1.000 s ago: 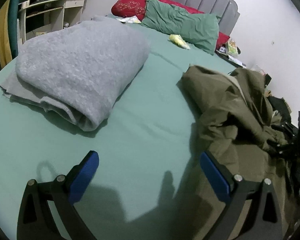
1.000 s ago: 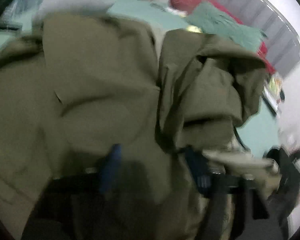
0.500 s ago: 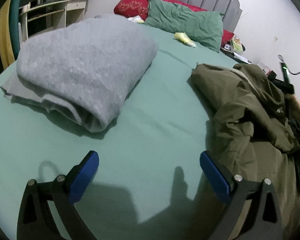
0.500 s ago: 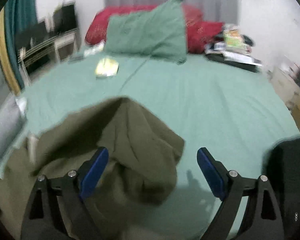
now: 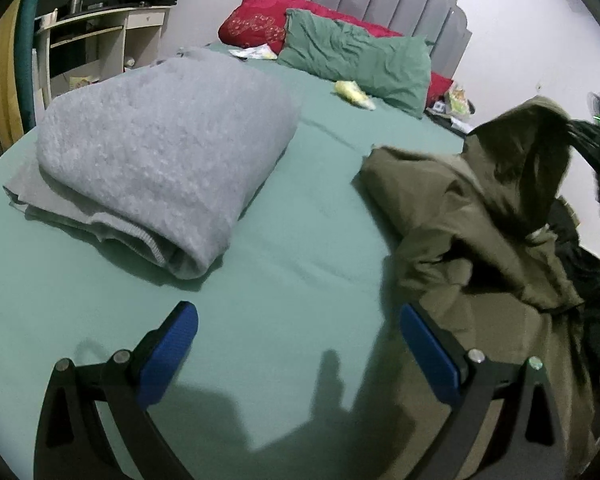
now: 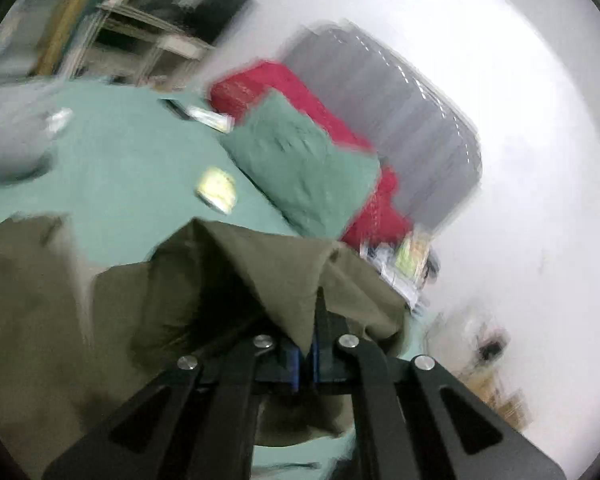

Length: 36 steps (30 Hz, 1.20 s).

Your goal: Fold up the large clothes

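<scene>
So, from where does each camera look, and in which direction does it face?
Left wrist: sits on the left gripper, jaws open, looking across the green bed to the grey blanket and headboard.
Right wrist: sits on the right gripper, shut on the olive garment, facing the headboard.
Shared: garment, green pillow, bed.

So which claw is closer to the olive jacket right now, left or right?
Right. The right claw is shut on a fold of the olive jacket, lifting it. The left claw is open above the green sheet, with the jacket just beside its right finger.
</scene>
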{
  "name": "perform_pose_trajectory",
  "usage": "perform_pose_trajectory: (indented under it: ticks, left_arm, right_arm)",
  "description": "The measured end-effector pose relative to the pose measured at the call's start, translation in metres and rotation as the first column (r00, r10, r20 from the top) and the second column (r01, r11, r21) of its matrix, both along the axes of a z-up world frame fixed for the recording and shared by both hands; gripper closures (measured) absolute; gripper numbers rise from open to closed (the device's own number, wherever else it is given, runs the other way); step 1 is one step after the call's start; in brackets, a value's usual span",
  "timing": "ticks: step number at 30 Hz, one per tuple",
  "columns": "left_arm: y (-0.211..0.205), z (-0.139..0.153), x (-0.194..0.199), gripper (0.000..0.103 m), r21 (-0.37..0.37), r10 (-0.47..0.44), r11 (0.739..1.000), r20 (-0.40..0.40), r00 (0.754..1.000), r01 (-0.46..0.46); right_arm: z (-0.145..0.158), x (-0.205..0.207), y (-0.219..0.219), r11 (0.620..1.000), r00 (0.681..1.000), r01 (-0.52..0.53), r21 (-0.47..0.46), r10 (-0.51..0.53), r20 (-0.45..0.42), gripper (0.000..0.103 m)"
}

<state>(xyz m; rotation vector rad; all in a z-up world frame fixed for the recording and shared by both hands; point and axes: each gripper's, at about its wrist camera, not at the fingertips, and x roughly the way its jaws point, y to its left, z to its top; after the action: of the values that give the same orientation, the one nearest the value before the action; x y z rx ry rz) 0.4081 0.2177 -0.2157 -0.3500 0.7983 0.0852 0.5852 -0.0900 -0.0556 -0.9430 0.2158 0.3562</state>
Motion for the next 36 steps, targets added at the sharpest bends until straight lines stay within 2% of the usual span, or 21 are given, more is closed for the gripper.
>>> perform_pose_trajectory:
  ticks: [2,5,8,9,11,12,13,14,16,18,21,23,24,25,26,28,30,31,32,34,36]
  left_arm:
    - [-0.002,0.007,-0.003,0.002,-0.025,-0.008,1.0,0.007,1.0,0.008]
    - [-0.008,0.021,-0.009,0.002,-0.063,-0.034,0.997,0.024,0.999,0.036]
    - [-0.021,0.035,-0.017,0.002,-0.059,-0.075,0.995,0.047,0.996,0.078]
    - [-0.027,0.039,-0.02,0.002,-0.047,-0.091,0.994,0.053,0.994,0.094]
    - [-0.036,0.044,-0.024,0.002,-0.029,-0.114,0.993,0.061,0.992,0.116]
    - [-0.041,0.046,-0.025,0.002,-0.02,-0.127,0.992,0.064,0.99,0.128]
    - [-0.046,0.046,-0.025,0.002,-0.011,-0.141,0.99,0.066,0.988,0.142]
    - [-0.049,0.047,-0.025,0.002,0.0,-0.152,0.988,0.067,0.986,0.152]
    - [-0.056,0.044,-0.024,0.002,0.029,-0.165,0.986,0.061,0.984,0.163]
    - [-0.059,0.04,-0.022,0.002,0.033,-0.17,0.985,0.055,0.984,0.169]
    - [-0.059,0.034,-0.019,0.002,0.012,-0.174,0.985,0.037,0.984,0.173]
    - [-0.059,0.031,-0.018,0.002,0.005,-0.177,0.984,0.032,0.984,0.177]
    - [-0.06,0.031,-0.018,0.002,0.006,-0.179,0.984,0.03,0.983,0.179]
    - [-0.06,0.03,-0.02,0.002,0.007,-0.178,0.984,0.029,0.984,0.178]
    - [-0.06,0.03,-0.02,0.002,0.009,-0.178,0.984,0.029,0.984,0.177]
    - [-0.059,0.029,-0.02,0.002,0.011,-0.175,0.985,0.024,0.984,0.175]
    - [-0.058,0.026,-0.019,0.002,0.004,-0.174,0.985,0.006,0.985,0.174]
    - [-0.057,0.024,-0.02,0.002,0.001,-0.172,0.985,-0.003,0.985,0.172]
    - [-0.056,0.022,-0.02,0.002,0.001,-0.166,0.986,-0.012,0.986,0.166]
    - [-0.057,0.018,-0.022,0.002,0.011,-0.154,0.988,-0.036,0.987,0.154]
    - [-0.059,0.018,-0.025,0.002,0.01,-0.163,0.987,-0.037,0.986,0.163]
  right_arm:
    - [-0.009,-0.036,0.01,0.996,0.998,-0.049,-0.075,0.047,-0.029,0.099]
    - [-0.055,-0.092,0.015,0.988,0.986,-0.063,-0.138,0.04,-0.161,0.099]
    - [-0.119,-0.136,0.022,0.989,0.94,-0.015,-0.144,-0.035,-0.34,0.098]
    - [-0.141,-0.149,0.022,0.993,0.909,-0.008,-0.114,-0.04,-0.415,0.094]
    - [-0.171,-0.164,0.02,0.998,0.843,0.001,-0.066,-0.036,-0.536,0.072]
    - [-0.178,-0.175,0.017,1.0,0.818,0.017,0.0,-0.014,-0.574,0.057]
    - [-0.179,-0.182,0.014,0.998,0.806,0.038,0.041,-0.006,-0.592,0.048]
    - [-0.177,-0.185,0.009,0.995,0.798,0.074,0.07,-0.016,-0.603,0.046]
    - [-0.16,-0.185,0.002,0.987,0.807,0.11,0.121,-0.017,-0.59,0.046]
    - [-0.124,-0.18,-0.012,0.965,0.855,0.131,0.227,0.006,-0.519,0.043]
    - [-0.091,-0.154,-0.035,0.916,0.908,0.218,0.335,-0.065,-0.415,0.039]
    - [-0.084,-0.12,-0.051,0.857,0.897,0.302,0.418,-0.107,-0.428,0.04]
    - [-0.088,-0.099,-0.056,0.818,0.883,0.353,0.455,-0.129,-0.452,0.051]
    - [-0.096,-0.088,-0.056,0.79,0.865,0.393,0.47,-0.144,-0.481,0.092]
    - [-0.11,-0.067,-0.055,0.764,0.835,0.442,0.471,-0.159,-0.526,0.1]
    - [-0.149,-0.046,-0.052,0.735,0.777,0.492,0.467,-0.129,-0.616,0.102]
    - [-0.196,-0.036,-0.032,0.755,0.695,0.524,0.393,-0.112,-0.71,0.102]
    - [-0.213,-0.033,-0.024,0.765,0.679,0.53,0.365,-0.125,-0.724,0.101]
    - [-0.215,-0.036,-0.018,0.763,0.722,0.517,0.388,-0.145,-0.677,0.101]
    - [-0.215,-0.024,-0.009,0.763,0.714,0.533,0.366,-0.173,-0.679,0.1]
    - [-0.212,-0.017,-0.018,0.731,0.683,0.562,0.388,-0.146,-0.715,0.1]
